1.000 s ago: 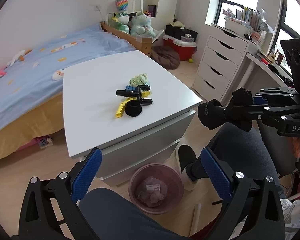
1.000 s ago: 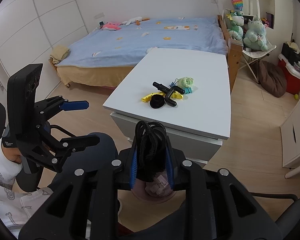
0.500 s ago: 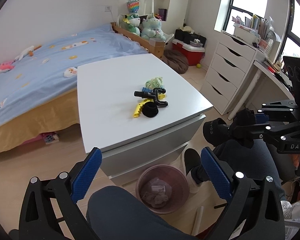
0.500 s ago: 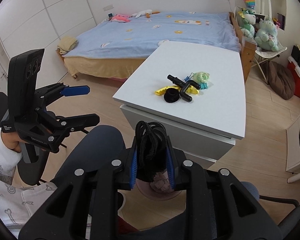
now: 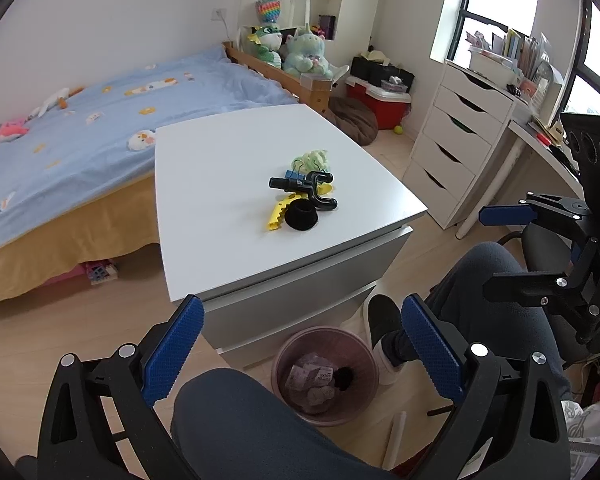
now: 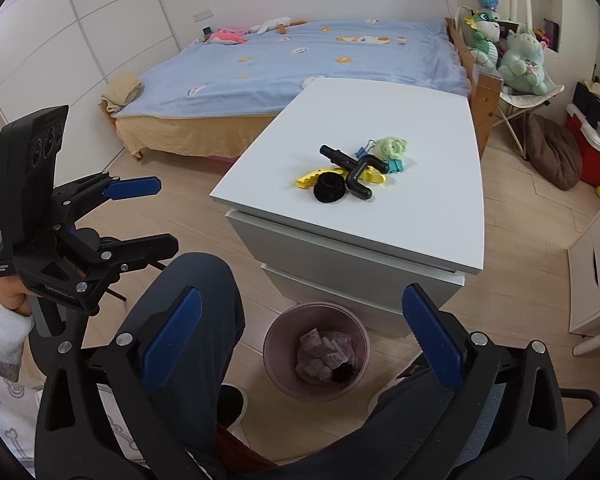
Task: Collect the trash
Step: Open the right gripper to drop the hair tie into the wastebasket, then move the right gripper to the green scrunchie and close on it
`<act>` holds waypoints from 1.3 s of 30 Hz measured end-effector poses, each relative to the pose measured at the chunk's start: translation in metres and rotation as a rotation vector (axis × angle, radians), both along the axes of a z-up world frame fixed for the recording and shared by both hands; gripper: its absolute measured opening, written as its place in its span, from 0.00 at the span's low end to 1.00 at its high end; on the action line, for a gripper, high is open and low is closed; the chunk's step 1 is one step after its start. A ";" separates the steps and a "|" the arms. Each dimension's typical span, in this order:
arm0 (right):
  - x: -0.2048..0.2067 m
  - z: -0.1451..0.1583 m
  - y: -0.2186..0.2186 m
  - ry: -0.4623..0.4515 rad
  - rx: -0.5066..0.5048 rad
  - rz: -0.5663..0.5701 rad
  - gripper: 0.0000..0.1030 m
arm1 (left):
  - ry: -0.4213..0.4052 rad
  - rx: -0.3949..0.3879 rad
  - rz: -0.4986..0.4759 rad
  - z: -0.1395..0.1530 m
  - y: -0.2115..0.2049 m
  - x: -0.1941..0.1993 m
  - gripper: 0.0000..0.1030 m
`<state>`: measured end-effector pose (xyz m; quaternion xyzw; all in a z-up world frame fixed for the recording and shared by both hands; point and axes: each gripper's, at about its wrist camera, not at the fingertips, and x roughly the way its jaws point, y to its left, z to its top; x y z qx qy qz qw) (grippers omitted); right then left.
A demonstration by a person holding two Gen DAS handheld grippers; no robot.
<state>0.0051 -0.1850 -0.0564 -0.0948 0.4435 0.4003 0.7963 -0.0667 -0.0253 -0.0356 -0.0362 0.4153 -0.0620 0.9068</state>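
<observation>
Left wrist view: left gripper (image 5: 302,346) jaws spread wide, empty. Pink trash bin (image 5: 290,350) at 6 o'clock holds crumpled paper and a black tangled bundle (image 5: 343,378).

Right wrist view: right gripper (image 6: 300,340) jaws have just been opening, nothing between them. Black bundle (image 6: 342,374) lies in bin (image 6: 274,340) at 6 o'clock.

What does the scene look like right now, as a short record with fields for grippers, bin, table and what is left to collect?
left gripper: open, empty
right gripper: open, empty, jaws have just been opening, above the bin
bin: on the floor by the table, holds crumpled paper and a black bundle
table: white, small pile near the middle
left to collect: black pipe, black ring, yellow piece, blue clip, green wad
</observation>
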 end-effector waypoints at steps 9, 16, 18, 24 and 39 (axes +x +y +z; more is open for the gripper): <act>0.004 0.000 -0.008 0.006 0.001 -0.034 0.96 | 0.007 -0.002 -0.013 -0.002 -0.005 0.001 0.92; 0.007 0.000 -0.009 0.009 0.002 -0.045 0.96 | 0.013 -0.005 -0.010 -0.004 -0.006 0.003 0.92; 0.008 0.000 -0.009 0.010 0.003 -0.047 0.96 | 0.015 -0.006 -0.012 -0.004 -0.006 0.005 0.92; 0.016 0.003 -0.009 0.008 0.009 -0.062 0.96 | 0.011 -0.008 -0.009 -0.004 -0.005 0.009 0.92; 0.066 0.022 0.002 -0.042 0.026 -0.070 0.96 | -0.014 -0.001 -0.017 0.005 0.001 0.037 0.92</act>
